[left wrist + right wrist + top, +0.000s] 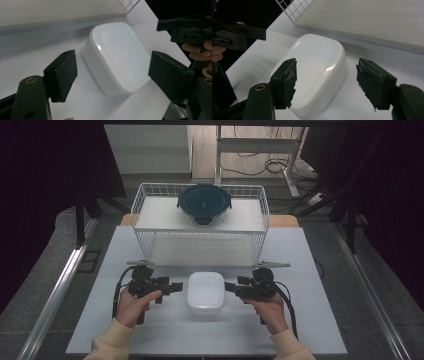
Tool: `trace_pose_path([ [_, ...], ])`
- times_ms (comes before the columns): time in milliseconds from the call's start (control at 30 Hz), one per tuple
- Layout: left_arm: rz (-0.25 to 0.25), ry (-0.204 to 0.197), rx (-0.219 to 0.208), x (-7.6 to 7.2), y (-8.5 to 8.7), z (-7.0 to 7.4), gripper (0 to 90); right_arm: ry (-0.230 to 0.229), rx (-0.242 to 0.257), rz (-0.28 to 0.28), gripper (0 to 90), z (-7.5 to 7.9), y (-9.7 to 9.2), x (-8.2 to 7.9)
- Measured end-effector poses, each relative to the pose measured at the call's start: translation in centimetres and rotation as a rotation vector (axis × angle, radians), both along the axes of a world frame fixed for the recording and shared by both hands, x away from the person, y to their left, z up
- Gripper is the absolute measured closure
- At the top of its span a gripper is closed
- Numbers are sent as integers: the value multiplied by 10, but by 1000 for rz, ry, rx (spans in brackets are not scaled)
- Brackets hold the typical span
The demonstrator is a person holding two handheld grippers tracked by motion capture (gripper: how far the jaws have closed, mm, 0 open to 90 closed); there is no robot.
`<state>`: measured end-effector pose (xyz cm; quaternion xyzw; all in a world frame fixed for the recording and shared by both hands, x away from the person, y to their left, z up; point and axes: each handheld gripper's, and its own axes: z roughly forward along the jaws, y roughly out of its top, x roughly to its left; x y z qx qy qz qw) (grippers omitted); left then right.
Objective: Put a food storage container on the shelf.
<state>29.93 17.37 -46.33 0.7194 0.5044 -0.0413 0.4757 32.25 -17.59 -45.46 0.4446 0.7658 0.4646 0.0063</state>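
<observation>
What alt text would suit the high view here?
A white lidded container sits on a white table between the left gripper and right gripper, both open and aimed at it. Behind, a dark round lidded bowl rests atop a white wire rack.

A glossy white box (205, 292) sits on the pale grey table (310, 320) between two black grippers, left (172, 287) and right (231, 286), with a white wire basket (145, 200) holding a dark teal-lidded container (204, 204) near the far edge.

White lidded box (317, 70) between parted fingers (285, 82)
</observation>
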Motion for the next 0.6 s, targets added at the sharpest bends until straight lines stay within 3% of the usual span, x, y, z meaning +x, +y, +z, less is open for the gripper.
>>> trace_pose_path([
  [200, -2, 25, -14, 9, -7, -8, 238, 41, 2, 0, 326, -7, 5, 6],
  [367, -24, 55, -51, 14, -9, -15, 256, 57, 9, 10, 333, -14, 10, 5],
  [400, -22, 50, -32, 14, -9, -16, 259, 58, 5, 12, 333, -16, 11, 4],
  [600, -24, 77, -16, 16, -12, -26, 263, 80, 1, 14, 343, -22, 13, 5],
])
